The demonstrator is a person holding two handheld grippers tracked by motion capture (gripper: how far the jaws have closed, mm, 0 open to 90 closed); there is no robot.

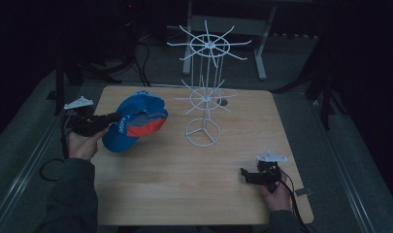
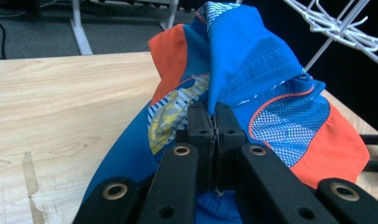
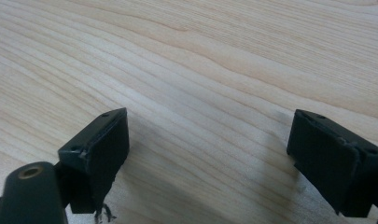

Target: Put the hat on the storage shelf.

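Observation:
A blue and orange cap (image 1: 136, 119) hangs at the table's left side, lifted off the wood. My left gripper (image 1: 114, 117) is shut on a fold of its blue fabric. In the left gripper view the cap (image 2: 252, 70) drapes over the two pressed-together jaws of the left gripper (image 2: 216, 114). A white wire rack (image 1: 204, 92) with spokes at two levels stands on a round base near the table's far middle, right of the cap. My right gripper (image 1: 246, 175) rests low at the table's front right, open. In the right gripper view the right gripper (image 3: 207, 144) has bare wood between its pads.
The wooden table (image 1: 184, 184) has bare board across its front and middle. The rack's spokes (image 2: 345, 28) reach out close to the cap's right. A white table leg (image 1: 262, 43) and dark cables lie on the floor behind.

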